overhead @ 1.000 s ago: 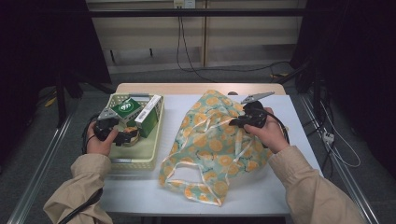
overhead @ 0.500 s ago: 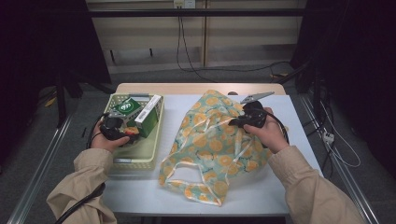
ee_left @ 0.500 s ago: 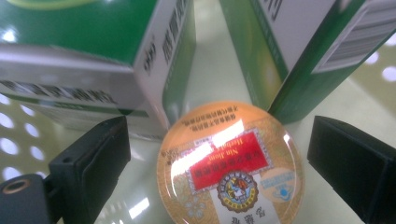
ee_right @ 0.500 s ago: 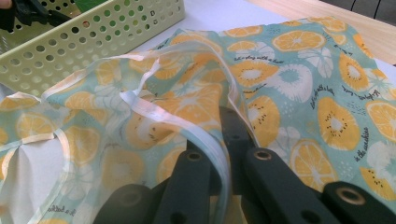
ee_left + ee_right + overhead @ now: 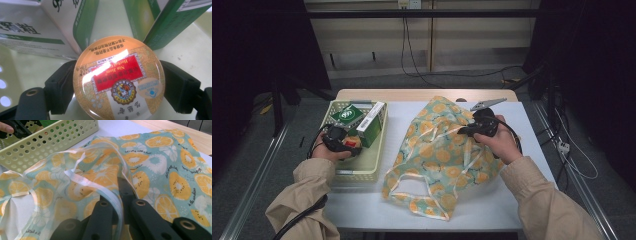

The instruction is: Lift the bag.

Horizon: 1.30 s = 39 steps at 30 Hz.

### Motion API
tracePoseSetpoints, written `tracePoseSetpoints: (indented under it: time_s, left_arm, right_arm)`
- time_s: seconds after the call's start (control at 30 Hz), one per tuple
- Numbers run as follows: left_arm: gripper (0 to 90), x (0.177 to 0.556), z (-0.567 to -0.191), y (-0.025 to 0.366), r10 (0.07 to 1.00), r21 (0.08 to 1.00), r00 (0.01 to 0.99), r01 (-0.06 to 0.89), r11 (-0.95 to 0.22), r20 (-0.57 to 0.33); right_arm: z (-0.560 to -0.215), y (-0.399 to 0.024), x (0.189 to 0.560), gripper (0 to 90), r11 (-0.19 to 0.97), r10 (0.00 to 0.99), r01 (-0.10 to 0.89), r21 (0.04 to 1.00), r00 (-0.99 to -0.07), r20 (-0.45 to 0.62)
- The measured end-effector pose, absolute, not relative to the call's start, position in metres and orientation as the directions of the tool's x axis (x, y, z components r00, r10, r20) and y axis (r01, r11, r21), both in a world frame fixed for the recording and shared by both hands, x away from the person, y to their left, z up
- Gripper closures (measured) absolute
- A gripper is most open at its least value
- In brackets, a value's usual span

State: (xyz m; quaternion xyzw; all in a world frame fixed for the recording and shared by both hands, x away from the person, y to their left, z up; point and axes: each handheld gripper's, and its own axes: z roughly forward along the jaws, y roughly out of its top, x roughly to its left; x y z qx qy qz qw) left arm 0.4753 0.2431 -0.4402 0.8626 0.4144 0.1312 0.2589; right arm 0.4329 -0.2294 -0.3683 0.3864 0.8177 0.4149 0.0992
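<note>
A round yellow tin with a red label point(image 5: 118, 81) sits between the black jaws of my left gripper point(image 5: 117, 83), which press on both its sides. In the high view that left gripper point(image 5: 346, 142) is inside the pale green perforated basket point(image 5: 362, 167), with the tin point(image 5: 352, 143) at its tip. A thin fruit-print bag point(image 5: 439, 155) lies across the white table. My right gripper point(image 5: 473, 130) is shut on the bag's upper edge; in the right gripper view its jaws point(image 5: 120, 195) pinch the white-trimmed rim of the bag point(image 5: 160, 167).
Green and white cartons point(image 5: 362, 122) stand in the basket just beyond the tin, and they are close in the left gripper view point(image 5: 62, 27). The basket's wall point(image 5: 52, 140) lies left of the bag. The bag's handles point(image 5: 422, 192) trail toward the table's front edge.
My left gripper has moved a little right and inward within the basket and now holds the tin. The right gripper and bag have stayed in place.
</note>
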Motion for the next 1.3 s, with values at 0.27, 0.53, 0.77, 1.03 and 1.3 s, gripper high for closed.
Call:
tracePoseSetpoints:
  time_s: [0.27,0.53,0.77,1.03,1.3]
  left_arm:
    - [20.5,0.472,-0.420,0.243,0.774,0.616,0.632,0.620,-0.486,-0.025]
    - [20.5,0.469,-0.399,0.248,0.780,0.651,0.625,0.602,-0.462,-0.024]
    - [20.6,0.463,-0.373,0.249,0.779,0.675,0.626,0.583,-0.453,-0.018]
    - [20.5,0.453,-0.345,0.228,0.725,0.729,0.686,0.526,-0.439,-0.059]
    - [20.5,0.435,-0.328,0.185,0.631,0.767,0.773,0.447,-0.459,-0.073]
  right_arm:
    - [-0.369,-0.230,0.433,90.0,0.355,0.716,0.552,0.755,-0.680,0.161]
    - [-0.370,-0.227,0.433,90.0,0.358,0.714,0.553,0.752,-0.681,0.160]
    - [-0.371,-0.226,0.434,90.0,0.359,0.717,0.555,0.751,-0.679,0.158]
    - [-0.372,-0.223,0.433,90.0,0.367,0.713,0.551,0.750,-0.684,0.153]
    - [-0.372,-0.221,0.434,90.0,0.364,0.720,0.559,0.745,-0.677,0.155]
